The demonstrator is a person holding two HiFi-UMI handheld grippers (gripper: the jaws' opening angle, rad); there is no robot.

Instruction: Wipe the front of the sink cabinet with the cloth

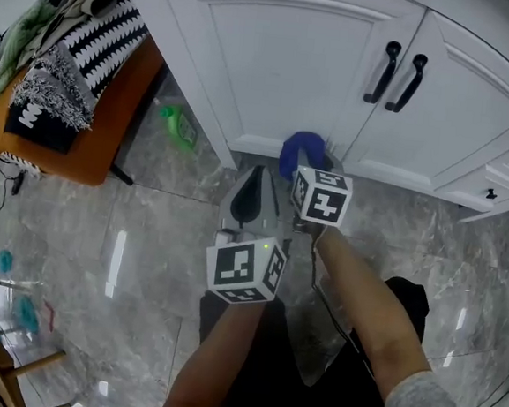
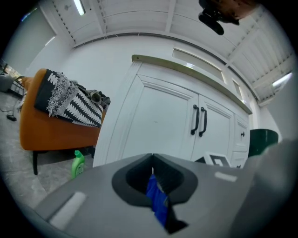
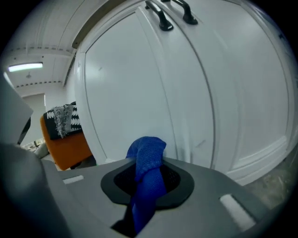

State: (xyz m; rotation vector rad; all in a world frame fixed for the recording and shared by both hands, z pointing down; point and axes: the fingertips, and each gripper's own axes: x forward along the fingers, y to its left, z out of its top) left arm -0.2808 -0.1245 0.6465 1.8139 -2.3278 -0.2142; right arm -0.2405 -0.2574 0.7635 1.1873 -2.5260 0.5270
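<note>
**Ops:** Log the fingers first.

**Me:** Right gripper [image 3: 149, 163]: fingers [image 3: 205, 190] clamped on the blue cloth [image 1: 302, 149]. Left gripper [image 2: 152, 158]: fingers [image 2: 88, 190] meet at the tips, with a narrow blue strip [image 2: 156, 201] pinched in the slot behind them. It is the cloth's colour, but I can't say it is the same piece.

**Ops:** Cloth orientation?

**Me:** Its long axis runs along the right fingers. The bunched end sticks out past the tips, toward the sink cabinet [image 1: 294, 60], and sits low on the left door near the seam below the black handles [image 1: 383, 72]. I can't confirm it touches the door.

**Ops:** Arm pose?

**Me:** Both forearms reach forward and down over the marble floor [image 1: 146, 233]. The right forearm [image 1: 365, 305] is extended further. The left forearm [image 1: 224, 346] is held back, with its gripper just beside the right one and aimed at the same door.
</note>
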